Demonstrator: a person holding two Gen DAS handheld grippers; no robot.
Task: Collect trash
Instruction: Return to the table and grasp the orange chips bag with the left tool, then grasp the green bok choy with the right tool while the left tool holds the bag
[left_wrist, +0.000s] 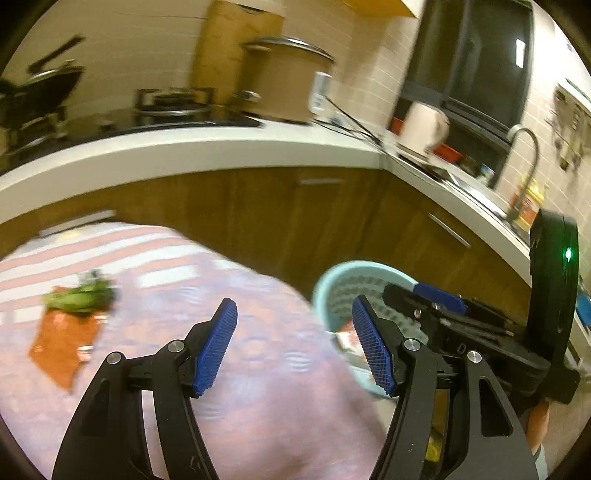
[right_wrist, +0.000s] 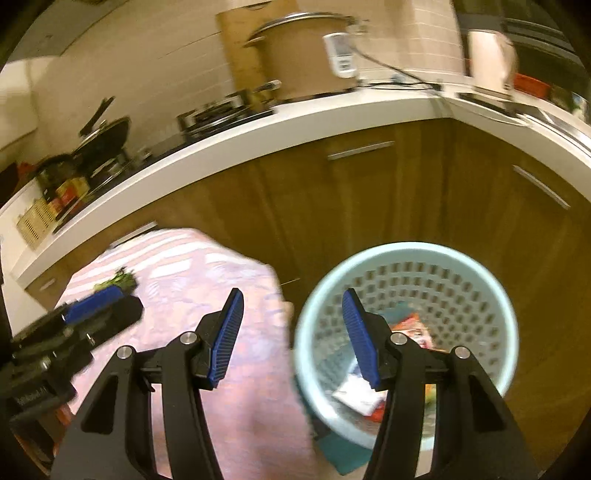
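Both grippers, left gripper (left_wrist: 293, 347) and right gripper (right_wrist: 291, 341), hang released; pinch the limp orange wrapper (left_wrist: 64, 341) (light, crinkly) at an edge.

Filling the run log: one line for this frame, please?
left gripper: open, empty | right gripper: open, empty | bin: holds wrappers | leftover: green scraps on cloth

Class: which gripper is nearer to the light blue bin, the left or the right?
Right. The right gripper hangs at the bin's near rim, one finger in front of its opening. The left gripper is off to the bin's left, over the pink cloth.
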